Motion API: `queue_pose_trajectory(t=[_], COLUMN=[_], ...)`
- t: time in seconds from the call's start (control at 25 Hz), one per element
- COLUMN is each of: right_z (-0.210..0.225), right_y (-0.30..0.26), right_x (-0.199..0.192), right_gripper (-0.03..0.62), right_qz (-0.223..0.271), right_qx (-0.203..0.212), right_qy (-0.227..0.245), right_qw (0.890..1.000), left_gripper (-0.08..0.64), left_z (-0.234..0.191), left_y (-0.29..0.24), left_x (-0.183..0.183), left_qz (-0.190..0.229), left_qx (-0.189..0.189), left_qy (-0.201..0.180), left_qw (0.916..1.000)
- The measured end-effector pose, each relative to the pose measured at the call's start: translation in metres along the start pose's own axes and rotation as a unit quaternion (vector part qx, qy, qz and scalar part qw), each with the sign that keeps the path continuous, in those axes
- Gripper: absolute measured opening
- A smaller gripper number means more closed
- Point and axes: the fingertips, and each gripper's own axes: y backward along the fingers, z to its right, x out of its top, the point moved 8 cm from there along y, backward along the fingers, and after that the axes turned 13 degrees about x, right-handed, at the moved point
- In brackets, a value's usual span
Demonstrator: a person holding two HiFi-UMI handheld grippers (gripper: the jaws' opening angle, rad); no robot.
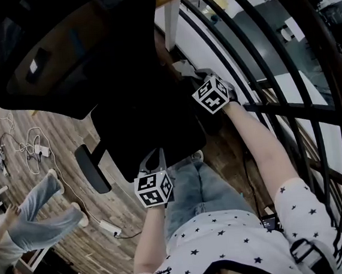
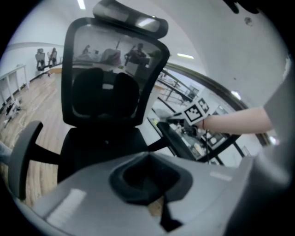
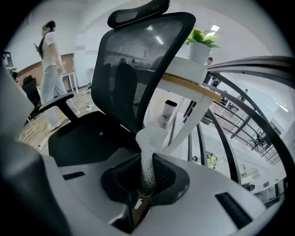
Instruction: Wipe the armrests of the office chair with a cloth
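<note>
A black chair (image 1: 149, 126) stands in front of the person, its mesh back on the far side and a curved railing (image 1: 284, 62) along the right. The right tongs (image 3: 145, 177) are pinching a grey knitted cloth (image 3: 148, 150). It is bunched into a narrow strand that rises out from between the tips and ends in a rounded knob, seen against the right edge of the chair back.

From the left gripper view, the right tongs sit just over the right armrest (image 2: 174, 138), a long black bar at the chair's right side. I cannot tell whether the cloth touches it.

The left tongs (image 2: 147, 177) are pressed together with nothing between them, held near the front edge of the seat and pointing at the chair back. They are well apart from the cloth. The left armrest (image 1: 92, 169) juts out to their left, untouched.

Past the chair on the right, a white table (image 3: 186, 76) carries a potted plant (image 3: 202, 41). A person (image 3: 51, 73) stands on the wooden floor (image 1: 69, 137) at the far left.
</note>
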Motion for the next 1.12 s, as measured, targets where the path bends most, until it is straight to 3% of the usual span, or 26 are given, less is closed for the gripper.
queue_pose_trajectory(t=[0.44, 1.12], right_z=[-0.003, -0.013], right_y=[-0.011, -0.005], right_x=[-0.008, -0.013], right_gripper=[0.034, 0.034], right_qz=[-0.004, -0.019], right_qx=[0.014, 0.032], right_qy=[-0.035, -0.023], right_qw=[0.999, 0.999], left_gripper=[0.005, 0.005], left_z=[-0.004, 0.012], left_y=[-0.009, -0.001], left_x=[0.002, -0.003], left_qz=[-0.006, -0.003], left_qx=[-0.002, -0.011], left_qy=[0.011, 0.010], left_qw=[0.9999, 0.9999])
